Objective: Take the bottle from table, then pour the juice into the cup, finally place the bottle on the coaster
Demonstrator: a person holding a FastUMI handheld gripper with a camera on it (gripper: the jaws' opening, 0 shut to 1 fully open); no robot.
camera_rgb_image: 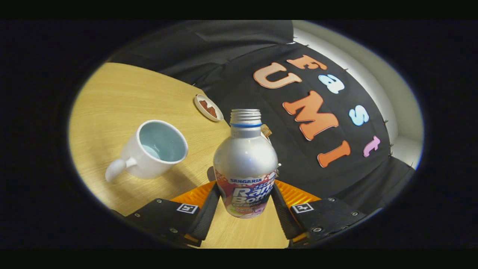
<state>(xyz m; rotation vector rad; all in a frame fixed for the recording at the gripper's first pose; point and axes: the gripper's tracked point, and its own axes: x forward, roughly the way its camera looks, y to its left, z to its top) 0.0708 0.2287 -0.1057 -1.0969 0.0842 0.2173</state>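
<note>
Light wooden tabletop (112,97) carried every item in the scene, and the black cloth booth wall rose directly behind its far edge.

1. Gripper (244,203): the two fingers (206,211) stood spread to the width of the bottle body. Each finger's inner face pressed against one side of the lower, labelled part of the bottle, so the gripper was pinching the bottle between them.

2. Silver metal bottle with a colourful printed label and a blue ring below its threaded neck (245,160): it was positioned between the fingers, near the table's far edge. The threaded mouth showed no cap. The base appeared slightly clear of the wood, although contact could not be determined with certainty. The view was tilted, so the bottle's lean could not be judged.

3. White ceramic cup with a pale blue interior (153,151): it rested on the table to the left of the bottle, well apart from it, with its handle pointing away from the bottle.

4. Small round white coaster with a reddish-brown pattern (208,107): it lay beyond the cup, close to the table's far edge, just left of the bottle neck.
</note>
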